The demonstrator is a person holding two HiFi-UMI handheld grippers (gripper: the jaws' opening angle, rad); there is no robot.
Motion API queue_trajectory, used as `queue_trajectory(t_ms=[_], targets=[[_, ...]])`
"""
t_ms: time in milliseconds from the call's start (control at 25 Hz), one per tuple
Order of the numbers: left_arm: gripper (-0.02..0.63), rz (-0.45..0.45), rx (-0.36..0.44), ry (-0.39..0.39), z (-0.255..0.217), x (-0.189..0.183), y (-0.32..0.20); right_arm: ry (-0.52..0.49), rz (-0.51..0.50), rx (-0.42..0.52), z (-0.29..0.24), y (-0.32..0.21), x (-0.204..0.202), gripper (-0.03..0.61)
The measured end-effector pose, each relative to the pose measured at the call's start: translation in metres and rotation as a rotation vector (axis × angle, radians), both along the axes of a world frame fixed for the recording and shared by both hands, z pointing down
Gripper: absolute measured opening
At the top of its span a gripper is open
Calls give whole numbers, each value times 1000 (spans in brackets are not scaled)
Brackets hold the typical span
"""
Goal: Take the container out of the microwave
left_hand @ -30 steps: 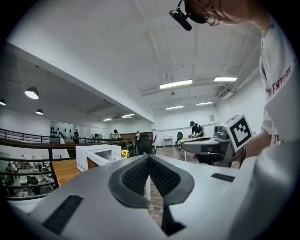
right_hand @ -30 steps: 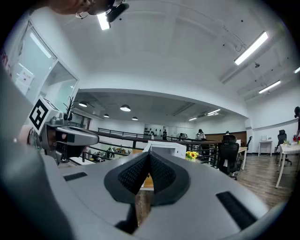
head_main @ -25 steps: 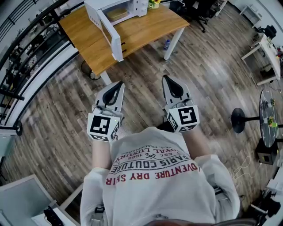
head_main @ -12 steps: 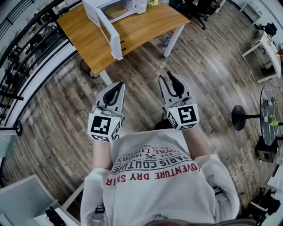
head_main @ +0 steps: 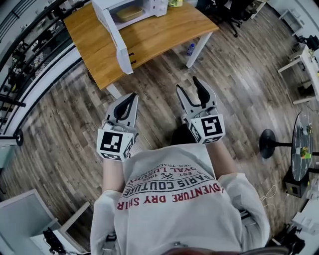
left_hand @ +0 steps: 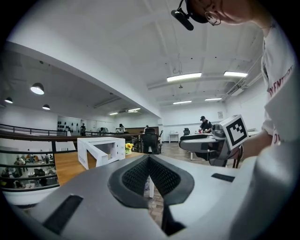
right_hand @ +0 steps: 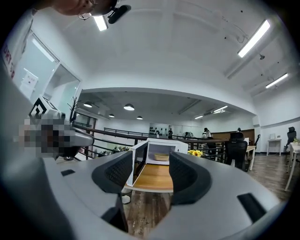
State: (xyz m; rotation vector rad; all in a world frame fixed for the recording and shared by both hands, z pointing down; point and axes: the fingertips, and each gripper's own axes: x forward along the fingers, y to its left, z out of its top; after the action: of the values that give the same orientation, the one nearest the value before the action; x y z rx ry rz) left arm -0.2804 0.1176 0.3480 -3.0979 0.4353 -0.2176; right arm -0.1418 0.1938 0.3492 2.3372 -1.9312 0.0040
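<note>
A person in a pale printed shirt is standing on the plank floor, well back from the near edge of a wooden table (head_main: pixel 164 35), and is holding both tools out in front at about the same level. The left gripper (head_main: pixel 131 96) is keeping its jaws pressed together; in the left gripper view (left_hand: pixel 149 160) the dark pads are meeting with nothing caught between them. The right gripper (head_main: pixel 187 84) has just been opening its jaws, and they are now standing wide apart and empty. In the right gripper view (right_hand: pixel 151 161) the gap between them is framing the table beyond. A white microwave (head_main: pixel 152 7) is sitting at the table's far edge, and its door (head_main: pixel 117 42) is hanging wide open, reaching out over the tabletop toward the near left corner. The tan container (right_hand: pixel 161 157) is lying inside the microwave's cavity, showing through the open front (head_main: pixel 128 13), well apart from both tools. Yellow flowers (right_hand: pixel 194 153) are standing just beside the microwave on its right side.
</note>
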Motion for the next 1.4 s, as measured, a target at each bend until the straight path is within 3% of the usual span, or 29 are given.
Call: queue_trajectory(t_ms=[440, 640, 840, 1040, 1400], targets=[[14, -193, -4, -46, 18, 126, -23, -30, -233, -42, 26, -58, 136, 242], [14, -253, -19, -41, 12, 204, -39, -30, -297, -72, 23, -81, 213, 242], [14, -279, -20, -47, 12, 261, -49, -22, -360, -101, 28, -101, 260, 242], [14, -325, -41, -87, 21, 280, -68, -42, -430, -136, 41, -130, 280, 242], [14, -414, -79, -107, 44, 283, -150, -1, -564, -186, 53, -221, 275, 242]])
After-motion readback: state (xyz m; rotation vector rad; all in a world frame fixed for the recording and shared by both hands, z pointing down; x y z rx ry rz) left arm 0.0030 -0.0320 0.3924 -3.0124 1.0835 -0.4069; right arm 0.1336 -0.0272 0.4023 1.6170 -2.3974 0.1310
